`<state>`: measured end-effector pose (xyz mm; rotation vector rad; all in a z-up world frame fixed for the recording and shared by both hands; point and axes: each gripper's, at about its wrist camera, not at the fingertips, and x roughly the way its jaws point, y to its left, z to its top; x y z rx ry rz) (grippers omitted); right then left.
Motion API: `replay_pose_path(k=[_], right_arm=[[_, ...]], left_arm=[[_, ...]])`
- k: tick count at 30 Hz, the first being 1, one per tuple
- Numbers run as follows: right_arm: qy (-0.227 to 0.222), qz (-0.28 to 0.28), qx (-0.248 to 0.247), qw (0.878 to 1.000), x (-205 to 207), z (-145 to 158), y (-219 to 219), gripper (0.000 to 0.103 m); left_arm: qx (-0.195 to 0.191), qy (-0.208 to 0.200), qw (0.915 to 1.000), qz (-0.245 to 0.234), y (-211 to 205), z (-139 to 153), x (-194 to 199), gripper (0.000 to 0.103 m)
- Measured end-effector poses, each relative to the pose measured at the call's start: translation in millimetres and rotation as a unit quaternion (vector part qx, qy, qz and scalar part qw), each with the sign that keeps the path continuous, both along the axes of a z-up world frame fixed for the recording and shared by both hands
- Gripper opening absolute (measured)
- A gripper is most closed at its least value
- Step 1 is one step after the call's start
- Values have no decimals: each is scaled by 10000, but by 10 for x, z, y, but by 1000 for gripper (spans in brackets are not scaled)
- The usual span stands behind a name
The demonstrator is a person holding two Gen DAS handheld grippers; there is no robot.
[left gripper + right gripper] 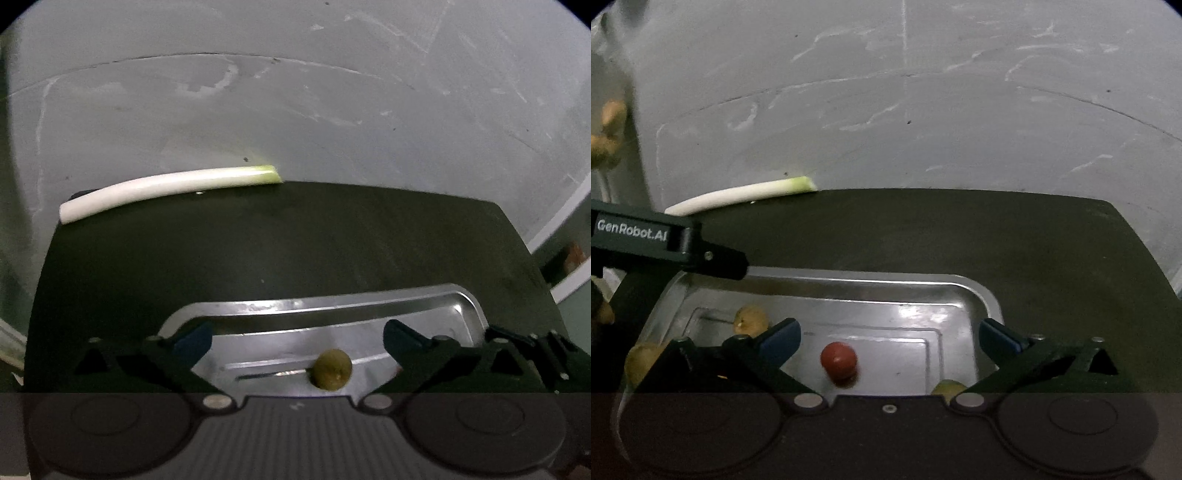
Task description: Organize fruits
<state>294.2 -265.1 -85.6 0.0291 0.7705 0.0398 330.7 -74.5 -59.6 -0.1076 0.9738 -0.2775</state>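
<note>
Two tongs spread, empty — left gripper (297,338), right gripper (889,338) | round olive-green fruit (331,369) and round red fruit (838,361) lie between their jaws in shiny steel tray (849,280) | step: release done | next — fetch another fruit.

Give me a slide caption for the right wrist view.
Open right tongs over a metal tray, a red fruit lying free between them, a leek at the mat's far edge.
</note>
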Motion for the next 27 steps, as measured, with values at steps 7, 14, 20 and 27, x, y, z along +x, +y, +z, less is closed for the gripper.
replay_pose_path(k=[7, 14, 20, 27], right_arm=[[10, -257, 75, 9996, -60, 42, -4, 102], [17, -581, 150, 9982, -139, 184, -33, 102], [33, -663, 29, 9978, -195, 273, 18, 102], [-26, -605, -43, 9982, -226, 352, 113, 102]], left_arm=[[12, -21, 9997, 241, 86, -13, 10, 102], [37, -27, 9996, 296, 140, 10, -28, 102], [119, -82, 9993, 358, 198, 73, -42, 102], [48, -22, 9987, 515, 348, 106, -88, 102]])
